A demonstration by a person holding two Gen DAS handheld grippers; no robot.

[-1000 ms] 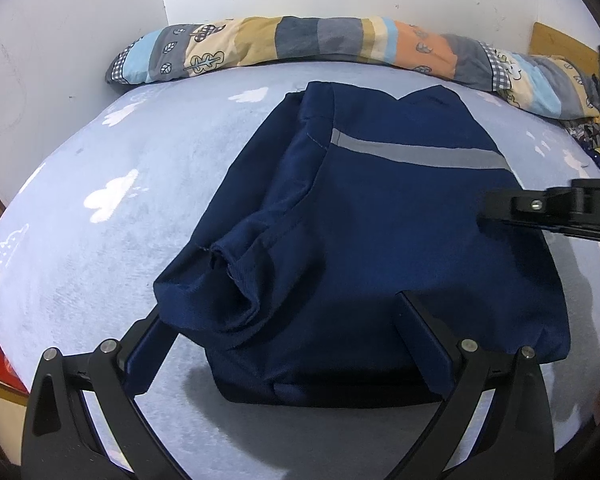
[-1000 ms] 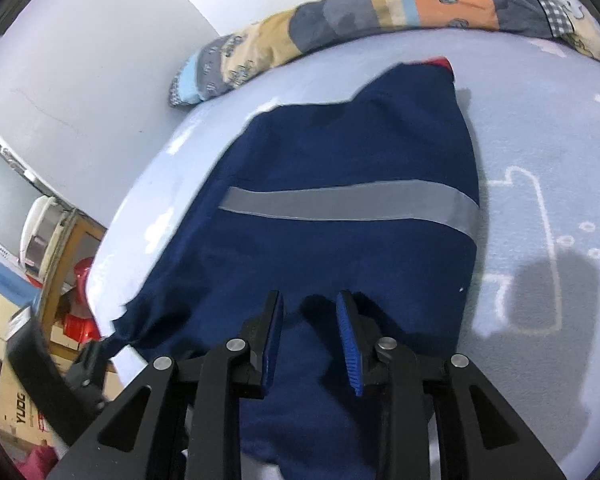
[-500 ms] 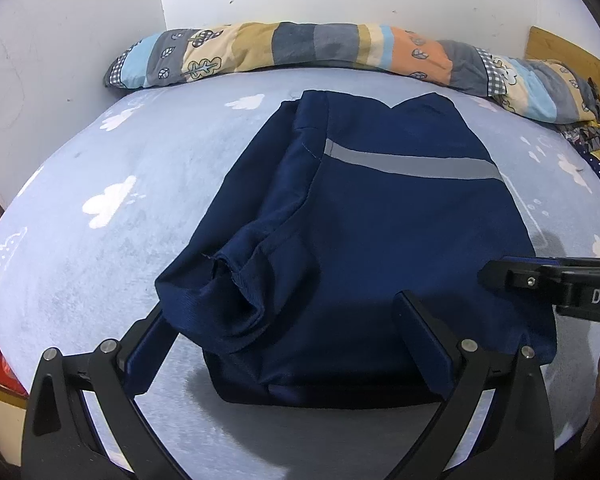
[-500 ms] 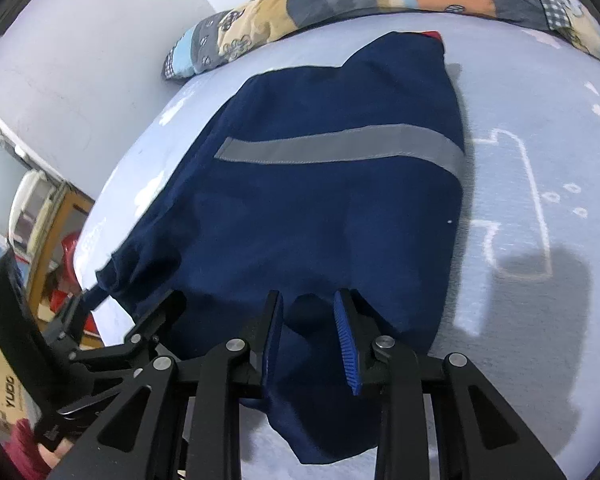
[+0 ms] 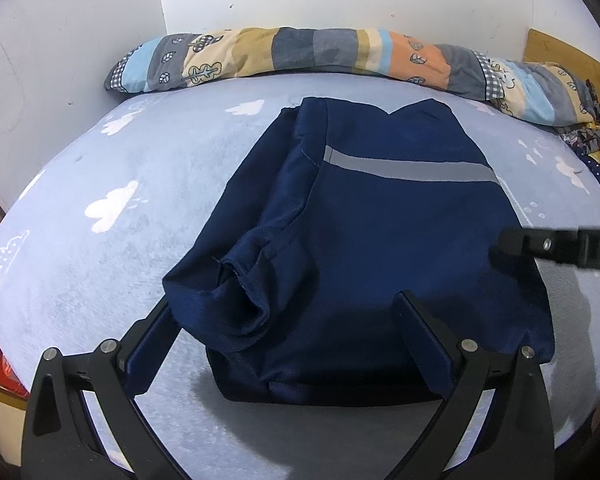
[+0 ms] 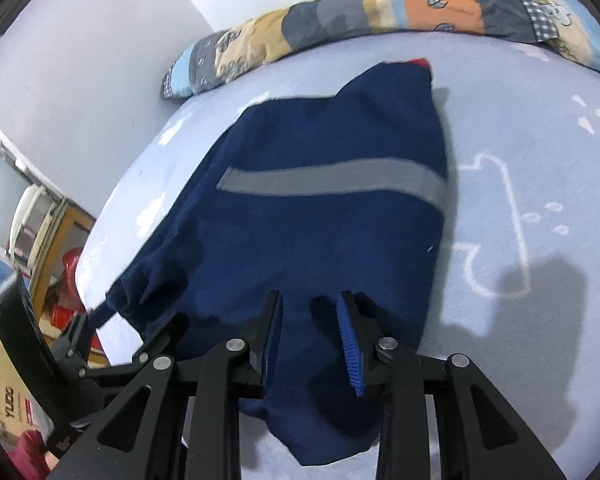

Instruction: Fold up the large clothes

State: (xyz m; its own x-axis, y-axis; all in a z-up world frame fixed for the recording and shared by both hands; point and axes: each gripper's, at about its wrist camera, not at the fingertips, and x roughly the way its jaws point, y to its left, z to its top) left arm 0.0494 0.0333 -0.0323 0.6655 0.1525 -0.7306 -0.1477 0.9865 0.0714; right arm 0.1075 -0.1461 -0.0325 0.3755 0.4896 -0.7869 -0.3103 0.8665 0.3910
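A navy garment (image 5: 380, 236) with a grey reflective stripe (image 5: 408, 169) lies partly folded on the light blue bed (image 5: 132, 184). It also shows in the right wrist view (image 6: 320, 216). My left gripper (image 5: 288, 320) is open wide, its fingers on either side of the garment's near edge and bunched sleeve (image 5: 236, 292). My right gripper (image 6: 310, 312) is open by a small gap, empty, just above the garment's near right corner. It shows as a black bar in the left wrist view (image 5: 556, 246).
A rolled patchwork quilt (image 5: 340, 56) lies along the white wall behind the garment. The bed edge drops off at left, with red items (image 6: 70, 280) and a cardboard box (image 6: 8, 404) below. More patterned cloth (image 5: 596, 148) lies at far right.
My right gripper has drifted over the garment's right side, dropping toward the near edge then back up a little. The left gripper and garment have barely moved.
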